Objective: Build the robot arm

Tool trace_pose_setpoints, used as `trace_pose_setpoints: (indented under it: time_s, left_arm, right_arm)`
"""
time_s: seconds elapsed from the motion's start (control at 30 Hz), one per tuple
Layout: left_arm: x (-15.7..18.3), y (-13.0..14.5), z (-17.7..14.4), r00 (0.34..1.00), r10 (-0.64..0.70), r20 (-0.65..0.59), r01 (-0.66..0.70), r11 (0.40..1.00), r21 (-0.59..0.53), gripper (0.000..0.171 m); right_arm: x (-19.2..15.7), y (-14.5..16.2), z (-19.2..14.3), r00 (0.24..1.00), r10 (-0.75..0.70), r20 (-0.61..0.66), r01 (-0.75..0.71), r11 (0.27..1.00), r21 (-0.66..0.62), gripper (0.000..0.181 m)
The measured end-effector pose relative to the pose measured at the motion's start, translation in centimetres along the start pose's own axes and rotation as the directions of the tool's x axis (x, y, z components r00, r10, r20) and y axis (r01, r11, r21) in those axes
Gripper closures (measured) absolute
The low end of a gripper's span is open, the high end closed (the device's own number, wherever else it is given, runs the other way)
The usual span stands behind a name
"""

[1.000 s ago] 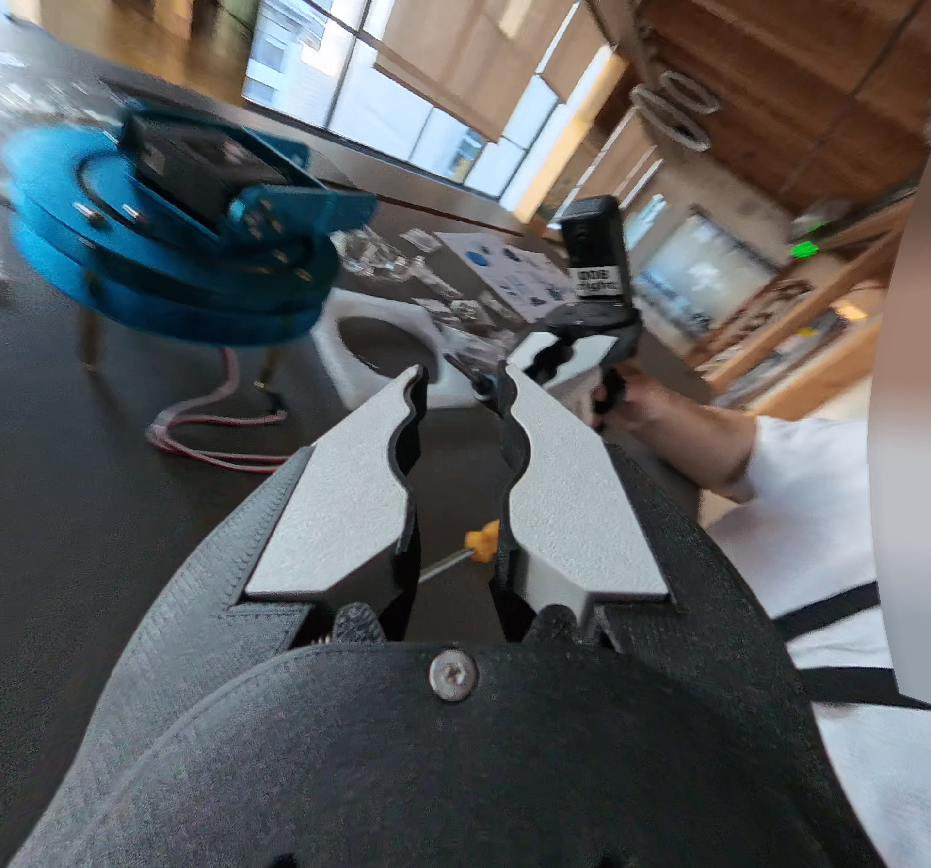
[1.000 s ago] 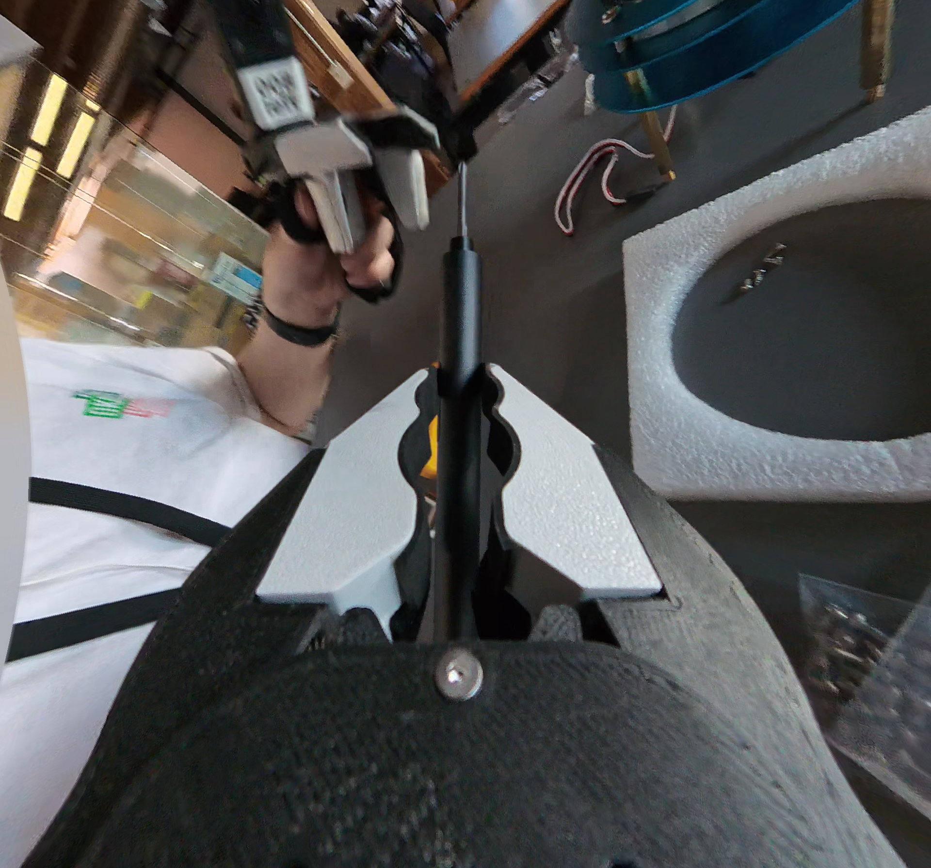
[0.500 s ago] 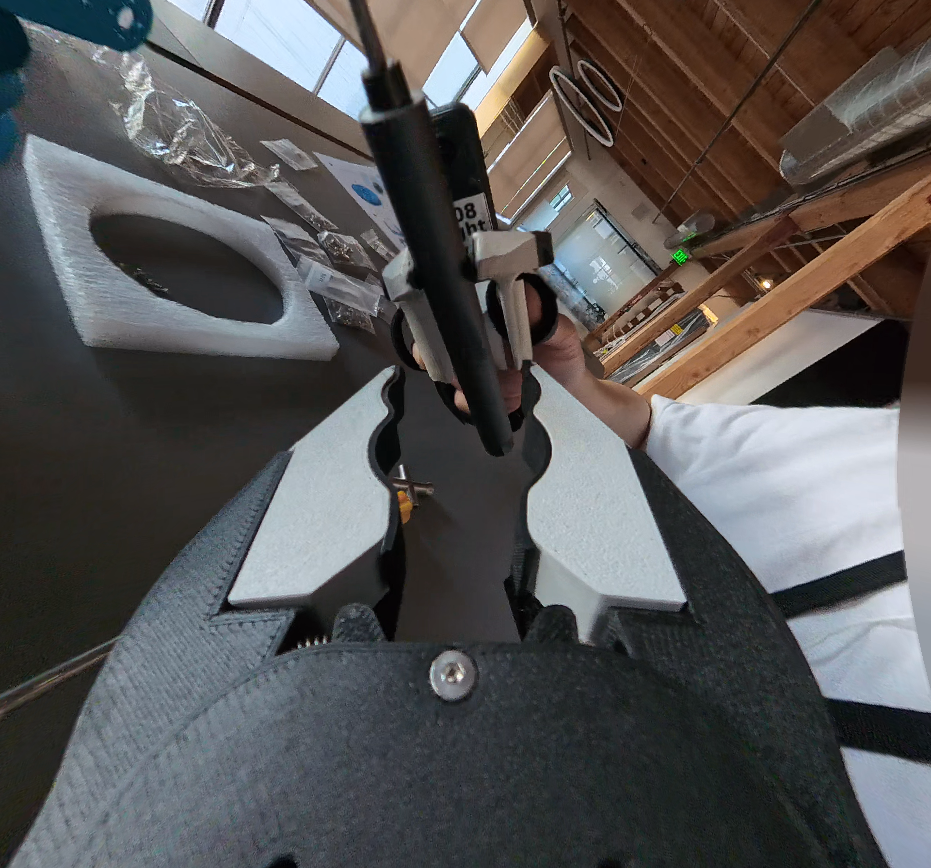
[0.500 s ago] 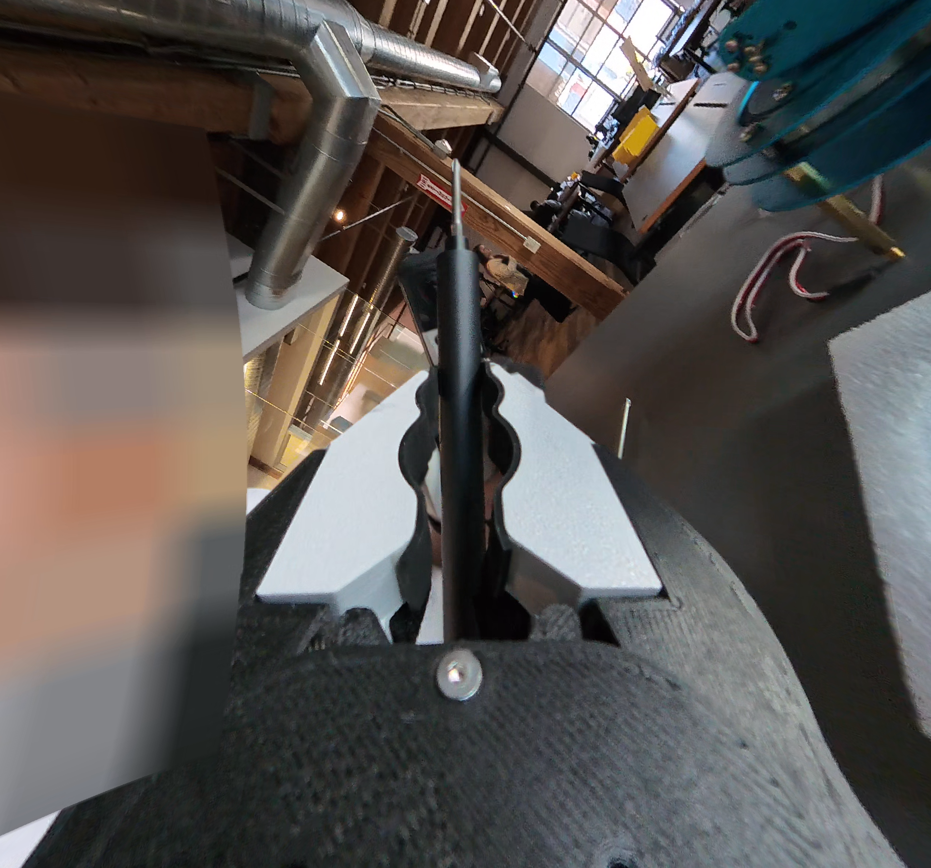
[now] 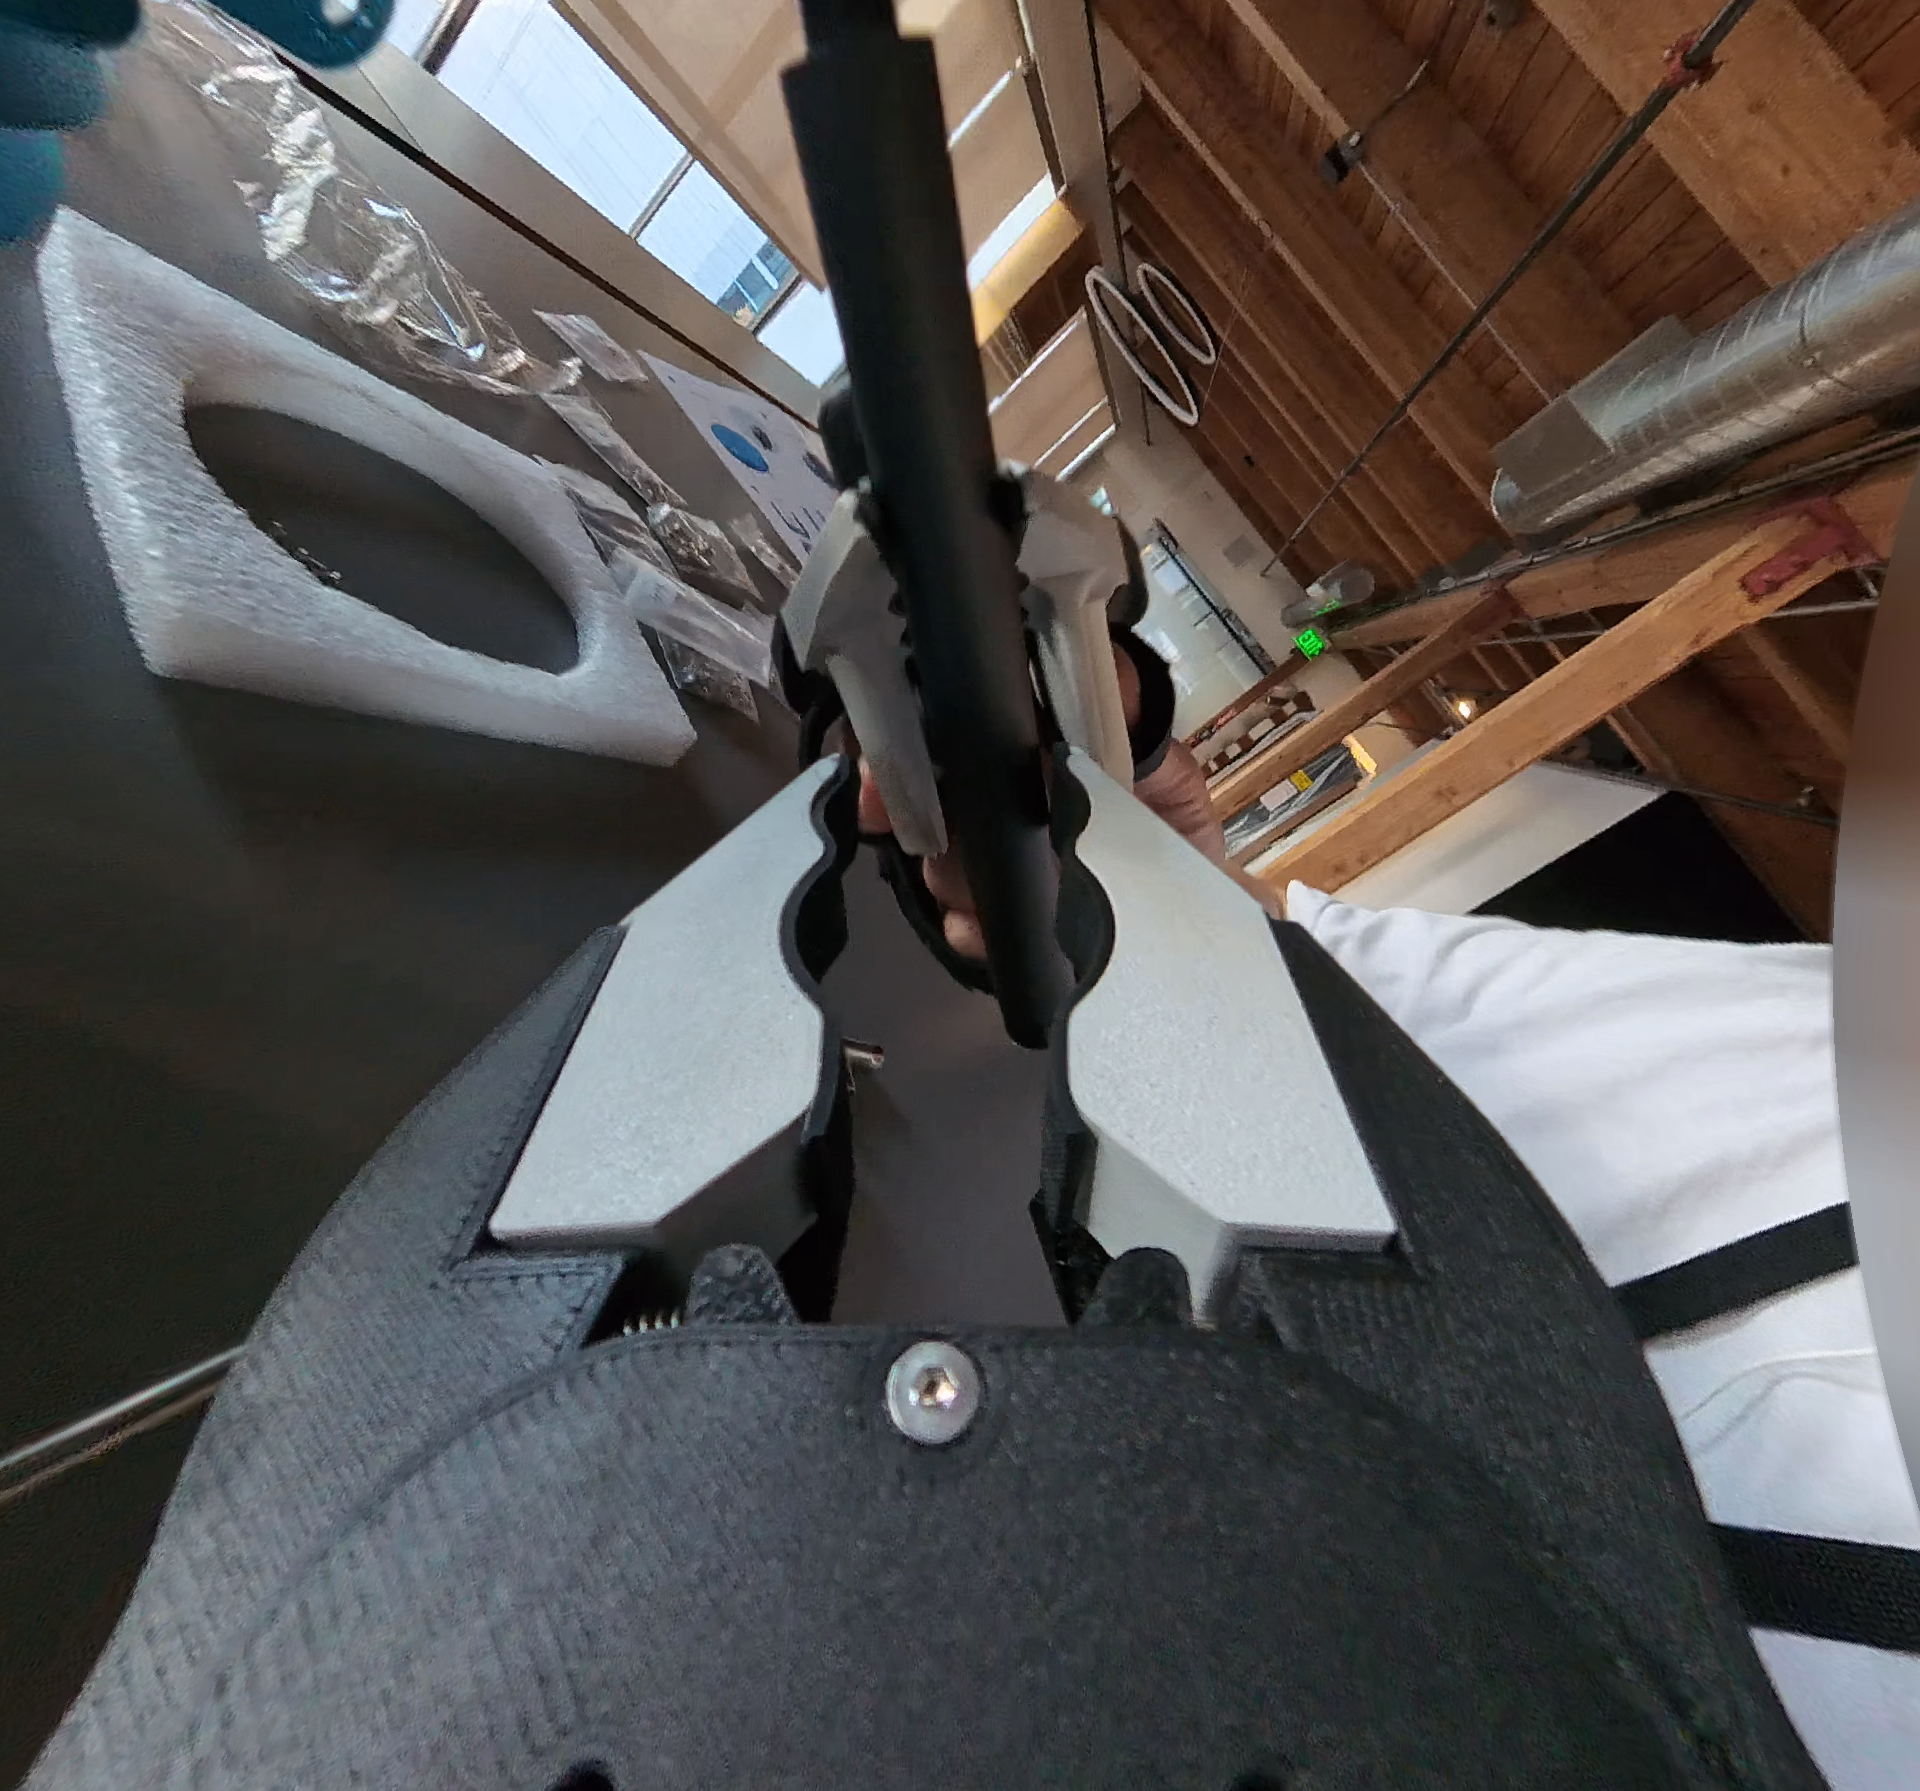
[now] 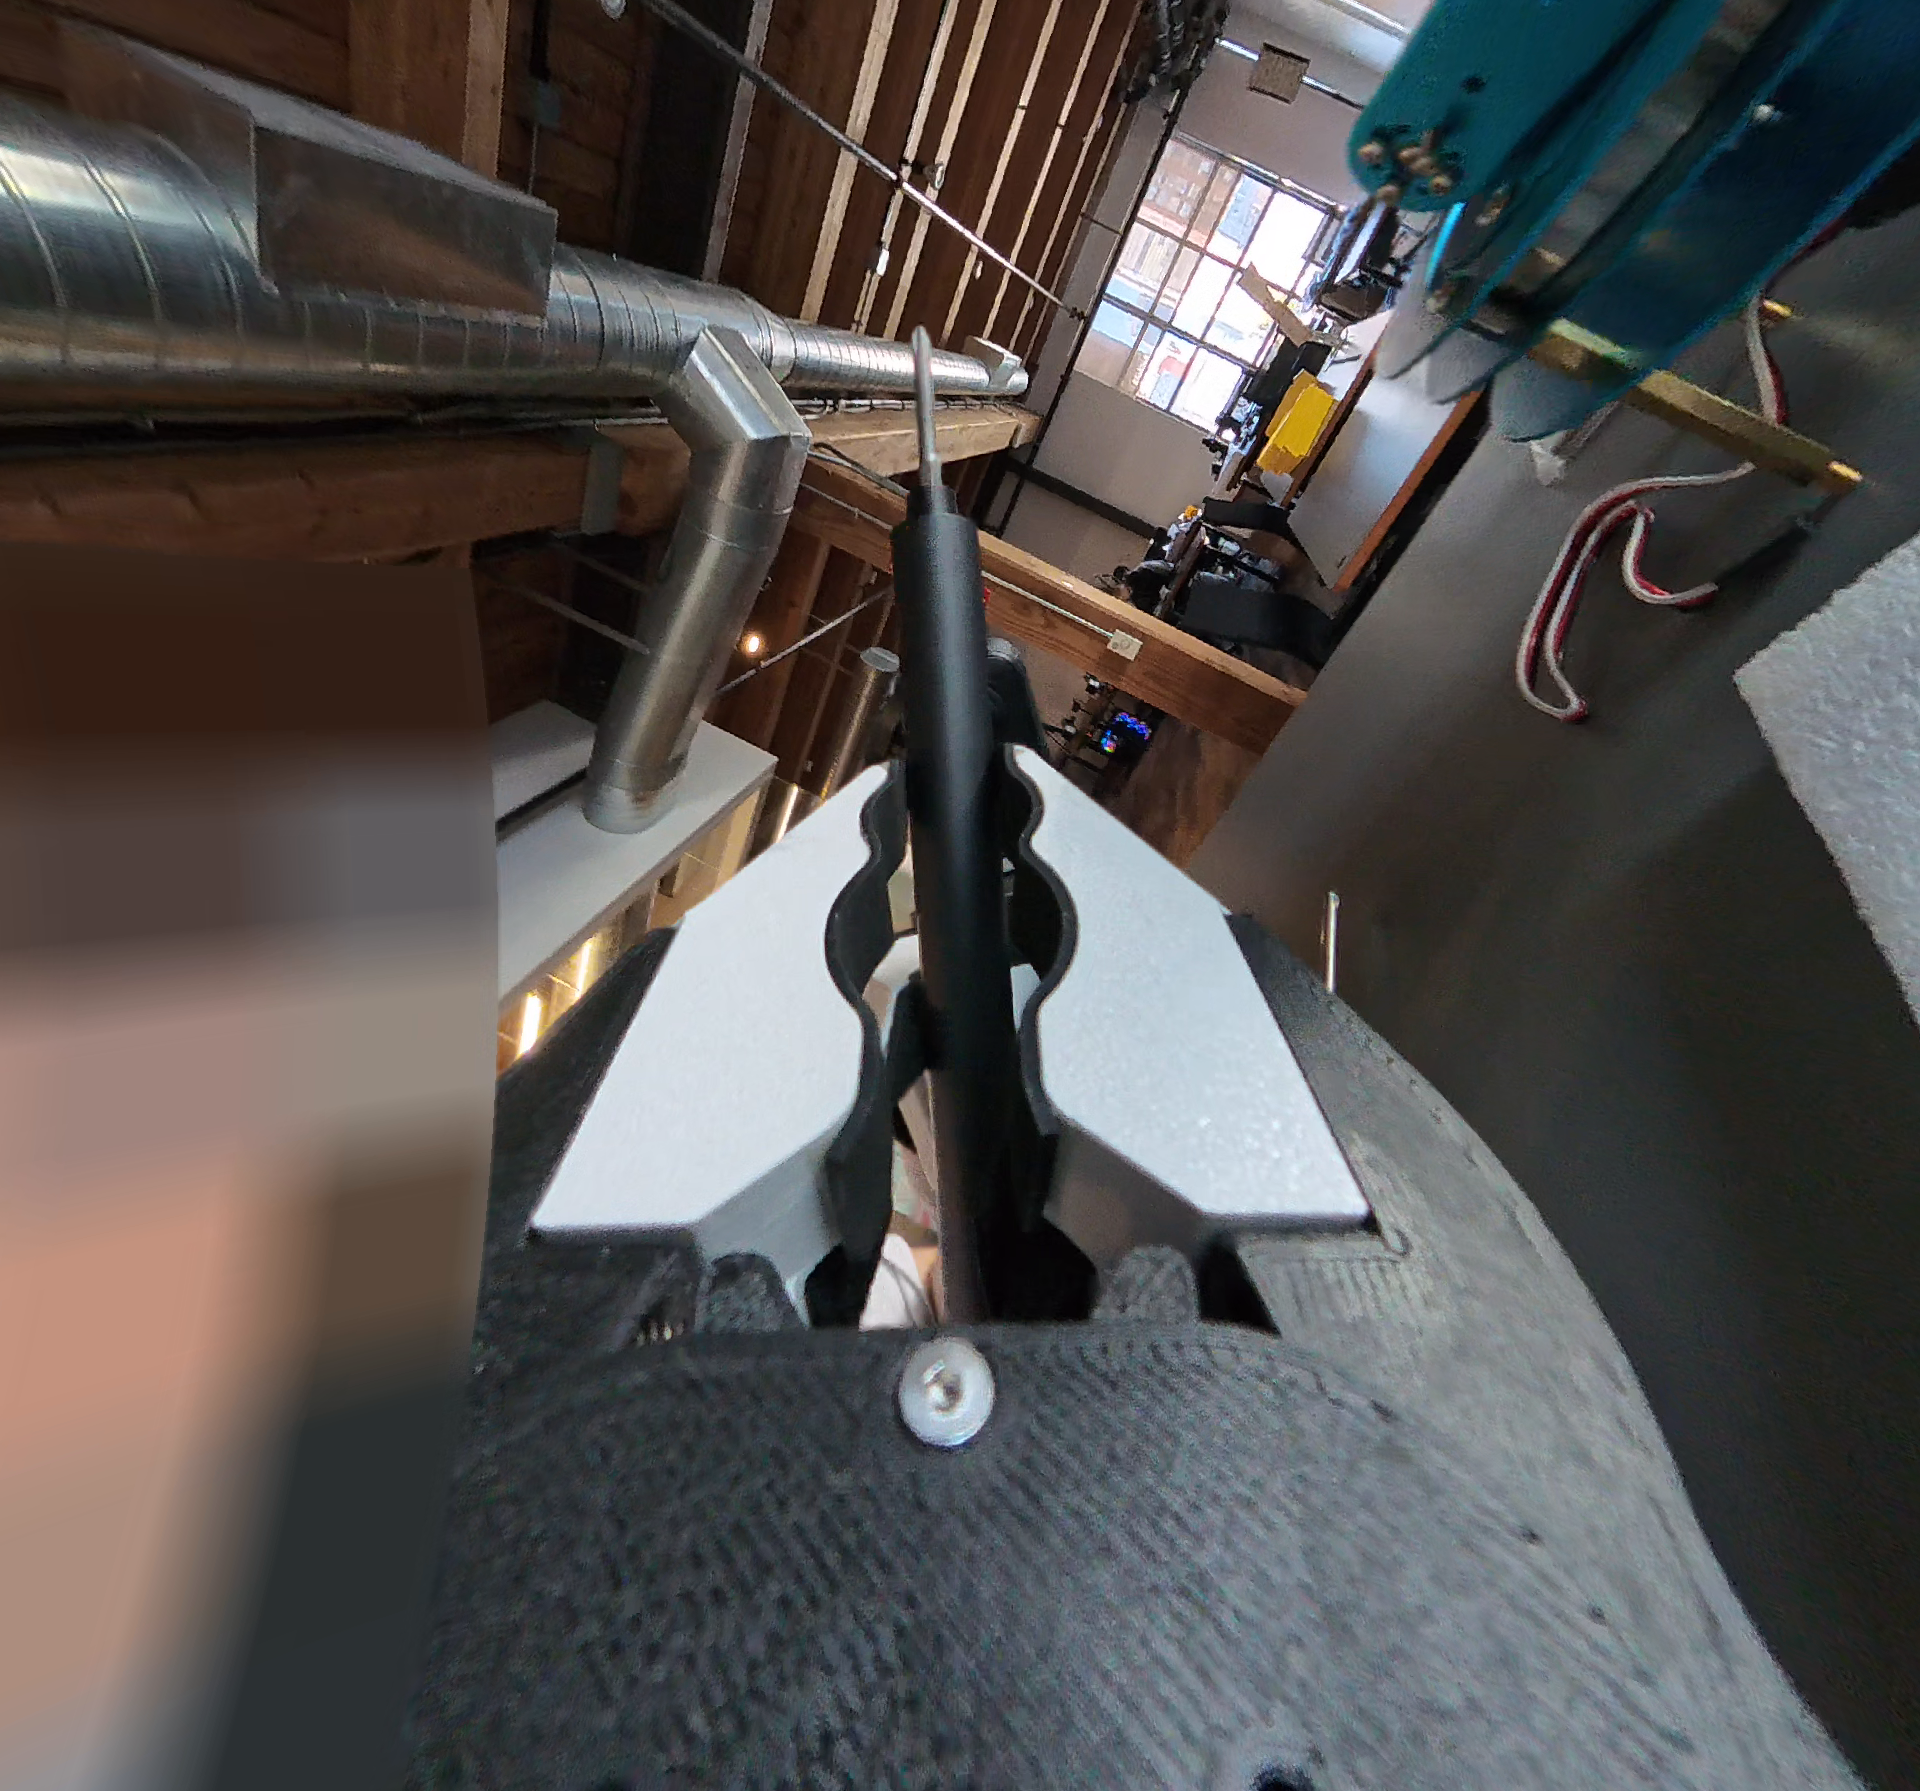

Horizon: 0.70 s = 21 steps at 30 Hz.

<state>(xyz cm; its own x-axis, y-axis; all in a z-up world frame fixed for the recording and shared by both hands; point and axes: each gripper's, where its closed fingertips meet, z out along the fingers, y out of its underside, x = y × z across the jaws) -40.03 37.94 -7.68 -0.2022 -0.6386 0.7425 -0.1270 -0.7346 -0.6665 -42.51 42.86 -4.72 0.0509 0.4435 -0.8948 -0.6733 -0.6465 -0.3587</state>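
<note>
My right gripper (image 6: pixel 948 770) is shut on a black screwdriver (image 6: pixel 940 661), its thin metal shaft pointing up and away. In the left wrist view the same screwdriver (image 5: pixel 914 370) stands steeply in the right gripper (image 5: pixel 935 619), held by a person's hand. My left gripper (image 5: pixel 951 770) is open and holds nothing. The screwdriver's handle end hangs in the gap between its fingers (image 5: pixel 1174 993), close to the right one; I cannot tell whether it touches.
A white foam block (image 5: pixel 156 515) with a round hole lies on the dark table (image 5: pixel 208 910), with clear plastic bags of small parts (image 5: pixel 353 214) behind it. A blue disc-shaped machine (image 6: pixel 1621 79) on brass legs stands beyond, with a red-and-white cable (image 6: pixel 1590 598) under it. The tips of one gripper are about 6 cm away from the tips of the other. The white foam block (image 5: pixel 156 515) is about equally far from each gripper, around 12 cm.
The right gripper has brought the screwdriver closer, and its handle end now sits between my left fingers. Both views have tilted up toward the ceiling. My left fingers stand a little wider apart.
</note>
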Motion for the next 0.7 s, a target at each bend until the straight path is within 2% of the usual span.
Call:
trace_pose_setpoints:
  time_s: [0.1, 0.3, 0.5, 0.7]
  left_arm:
    - [-0.7, 0.0, -0.4, 1.0, -0.003, 0.02, 0.004, 1.0, -0.026, 0.156]
    - [-0.2, -0.7, -2.0, 0.968, -0.212, -0.135, 0.207, 0.977, -0.056, 0.156]
    - [-0.1, -0.9, -2.6, 0.952, -0.246, -0.181, 0.236, 0.969, -0.072, 0.156]
    - [-0.5, -0.6, -2.3, 0.957, -0.238, -0.167, 0.223, 0.969, -0.101, 0.156]
  right_arm:
    - [0.4, -0.2, 0.2, 0.997, 0.067, 0.024, -0.068, 0.998, 0.013, 0.165]
    - [1.0, -0.8, -0.1, 1.0, 0.005, 0.004, -0.005, 0.999, -0.038, 0.166]
    - [0.7, -1.2, 0.8, 0.995, 0.06, 0.08, -0.053, 0.995, -0.086, 0.157]
    - [1.7, -0.9, 0.7, 0.999, 0.03, 0.035, -0.024, 0.989, -0.146, 0.166]
